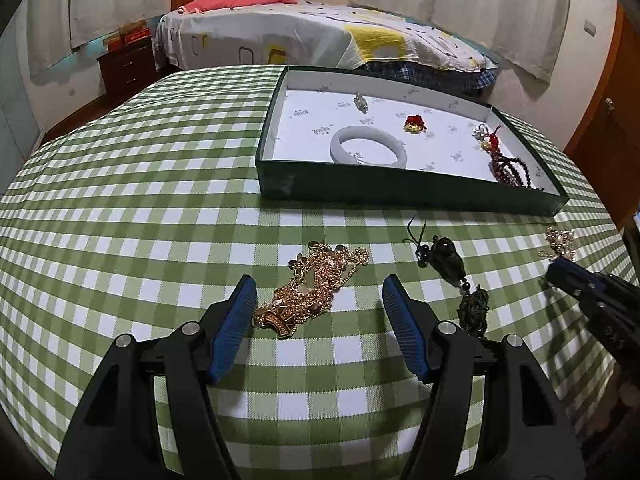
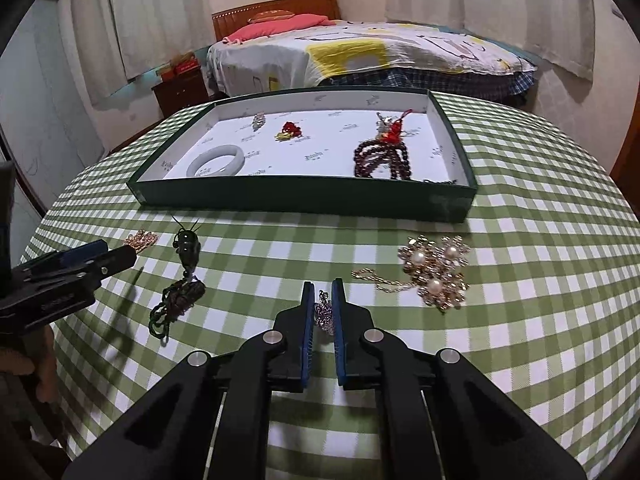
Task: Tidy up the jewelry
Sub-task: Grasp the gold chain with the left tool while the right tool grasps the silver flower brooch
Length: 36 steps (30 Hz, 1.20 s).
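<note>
A green tray (image 1: 400, 190) (image 2: 304, 200) with a white floor holds a white bangle (image 1: 368, 146) (image 2: 216, 160), a red-gold charm (image 1: 415, 123) (image 2: 289, 130), a small silver piece (image 1: 361, 102) (image 2: 259, 120) and dark red beads (image 1: 512, 168) (image 2: 382, 160). My left gripper (image 1: 320, 292) is open, its jaws on either side of a heap of gold chains (image 1: 316, 280). My right gripper (image 2: 323, 296) is shut on a small purple sparkly piece (image 2: 324, 312). A dark green pendant with tassel (image 1: 456, 272) (image 2: 186, 268) lies between the grippers. A pearl brooch (image 2: 436, 276) (image 1: 560, 242) lies right of the right gripper.
A round table with a green checked cloth (image 1: 140, 220) (image 2: 540, 240) bears everything. A bed (image 1: 300, 36) (image 2: 360, 52) and a dark nightstand (image 1: 128, 64) stand behind it. The left gripper shows in the right wrist view (image 2: 116, 258), the right gripper in the left wrist view (image 1: 560, 274).
</note>
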Available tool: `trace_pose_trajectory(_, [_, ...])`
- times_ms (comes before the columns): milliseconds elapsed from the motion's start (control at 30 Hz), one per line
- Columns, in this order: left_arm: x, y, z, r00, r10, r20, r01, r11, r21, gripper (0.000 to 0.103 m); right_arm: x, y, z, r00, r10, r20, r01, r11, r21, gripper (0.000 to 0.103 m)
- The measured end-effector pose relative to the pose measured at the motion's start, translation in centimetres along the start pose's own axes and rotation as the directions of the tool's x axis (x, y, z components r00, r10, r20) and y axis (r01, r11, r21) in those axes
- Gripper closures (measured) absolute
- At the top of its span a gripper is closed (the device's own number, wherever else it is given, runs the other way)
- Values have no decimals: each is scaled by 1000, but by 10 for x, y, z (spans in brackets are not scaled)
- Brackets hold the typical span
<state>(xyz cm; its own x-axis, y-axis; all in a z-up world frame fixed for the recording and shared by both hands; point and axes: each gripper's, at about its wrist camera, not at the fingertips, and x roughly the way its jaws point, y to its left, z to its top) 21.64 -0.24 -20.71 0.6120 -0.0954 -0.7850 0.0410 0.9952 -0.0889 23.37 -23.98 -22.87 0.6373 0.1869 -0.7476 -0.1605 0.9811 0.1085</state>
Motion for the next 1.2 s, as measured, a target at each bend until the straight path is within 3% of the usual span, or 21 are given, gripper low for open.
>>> trace_pose_trajectory(900, [14, 1, 10, 1000, -5, 0, 5, 1000, 5, 39, -9, -7, 2, 1000, 10, 25, -10, 1000, 3, 96])
trace_pose_trajectory(1200, [14, 3, 11, 1000, 10, 3, -10, 1000, 13, 58, -2, -6, -4, 998, 60, -15, -59, 998, 24, 91])
